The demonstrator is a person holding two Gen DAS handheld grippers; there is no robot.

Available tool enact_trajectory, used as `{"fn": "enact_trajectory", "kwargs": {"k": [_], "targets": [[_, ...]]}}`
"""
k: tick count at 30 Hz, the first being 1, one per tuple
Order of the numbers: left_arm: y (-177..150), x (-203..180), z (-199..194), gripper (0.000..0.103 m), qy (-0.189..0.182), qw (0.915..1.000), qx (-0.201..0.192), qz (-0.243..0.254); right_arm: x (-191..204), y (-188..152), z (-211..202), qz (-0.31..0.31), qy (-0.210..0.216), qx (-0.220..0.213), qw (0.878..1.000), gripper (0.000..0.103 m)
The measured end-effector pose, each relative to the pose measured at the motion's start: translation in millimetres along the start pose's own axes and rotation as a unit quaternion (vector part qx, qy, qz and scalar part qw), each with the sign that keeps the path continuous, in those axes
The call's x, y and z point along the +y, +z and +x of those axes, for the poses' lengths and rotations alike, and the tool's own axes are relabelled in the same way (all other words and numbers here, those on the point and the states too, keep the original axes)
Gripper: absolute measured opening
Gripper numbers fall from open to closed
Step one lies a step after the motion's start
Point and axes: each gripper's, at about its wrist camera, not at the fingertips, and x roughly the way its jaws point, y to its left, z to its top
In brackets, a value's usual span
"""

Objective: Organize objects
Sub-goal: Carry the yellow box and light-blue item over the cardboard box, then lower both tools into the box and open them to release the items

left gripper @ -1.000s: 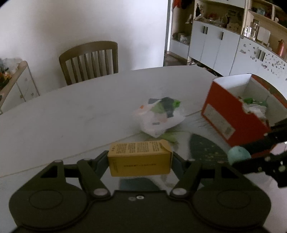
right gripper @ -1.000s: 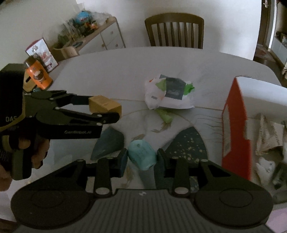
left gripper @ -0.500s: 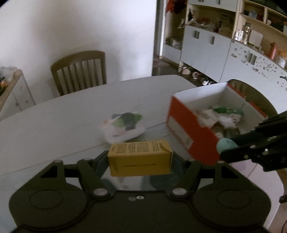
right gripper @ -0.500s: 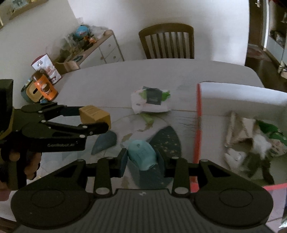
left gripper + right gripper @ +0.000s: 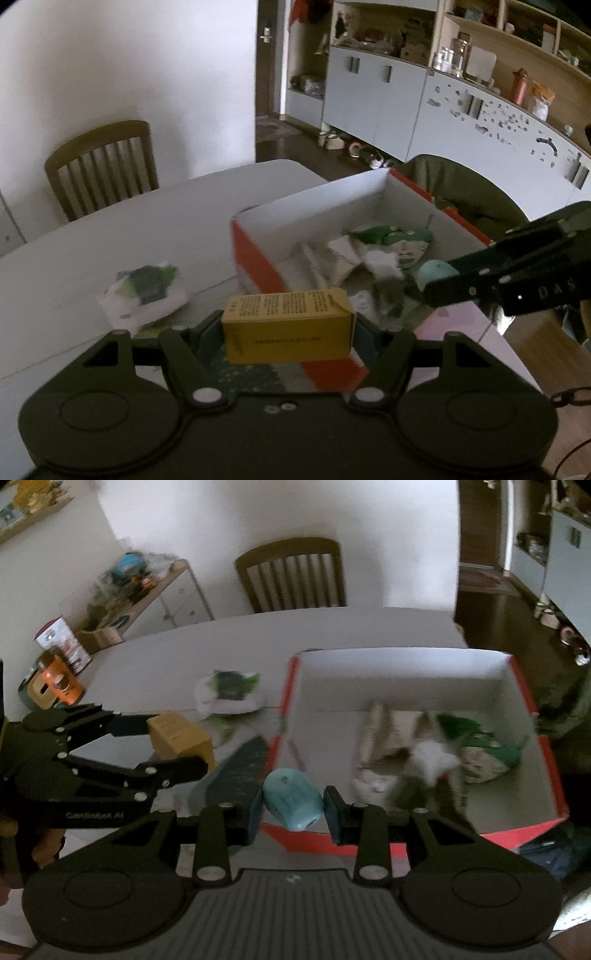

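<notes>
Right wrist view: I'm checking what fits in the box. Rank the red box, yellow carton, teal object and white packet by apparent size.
1. red box
2. white packet, yellow carton and teal object look alike; the two held ones sit nearer the camera, so unranked.

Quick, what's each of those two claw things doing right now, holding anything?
Left gripper: closed on the yellow carton.
Right gripper: closed on the light blue object.

both wrist cameras look steeply down along their fingers, close above the shared red box [image 5: 258, 266] [image 5: 546, 768].
</notes>
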Motion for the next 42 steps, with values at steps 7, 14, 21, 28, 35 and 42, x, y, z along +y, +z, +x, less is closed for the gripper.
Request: {"fn": "enact_trajectory", "kwargs": {"k": [7, 14, 21, 28, 35, 42], "targets": [[14.1, -31.3, 21.1, 0.071, -0.008, 0.9999, 0.006, 0.013, -46.8, -1.0, -7.3, 0.017, -0.021, -0.005, 1.0, 0.035], [28.1, -50.9, 49.0, 0.071, -0.003, 0.9996, 0.019, 0.02, -84.1, 2.4, -4.8, 0.025, -0.037, -0.005, 0.999, 0.035], [44.5, -60.1, 86.0, 0.071, 0.017, 0.9988, 0.038, 0.026, -110.9, 7.1, 13.7, 0.013, -0.059, 0.012, 0.998, 0.035], [53.5, -67.1, 123.5, 0.071, 0.033, 0.9966, 0.073, 0.02, -132.8, 11.6, 36.8, 0.023, -0.051, 0.039, 0.998, 0.035], [57.6, -70.2, 150.1, 0.07, 0.047, 0.9927, 0.109, 0.019, -136.5, 14.5, 58.8, 0.001, -0.052, 0.067, 0.996, 0.035], [58.7, -69.8, 168.1, 0.07, 0.053, 0.9888, 0.139, 0.011, -139.5, 10.0, 81.6, -0.013, -0.055, 0.098, 0.994, 0.035]]}}
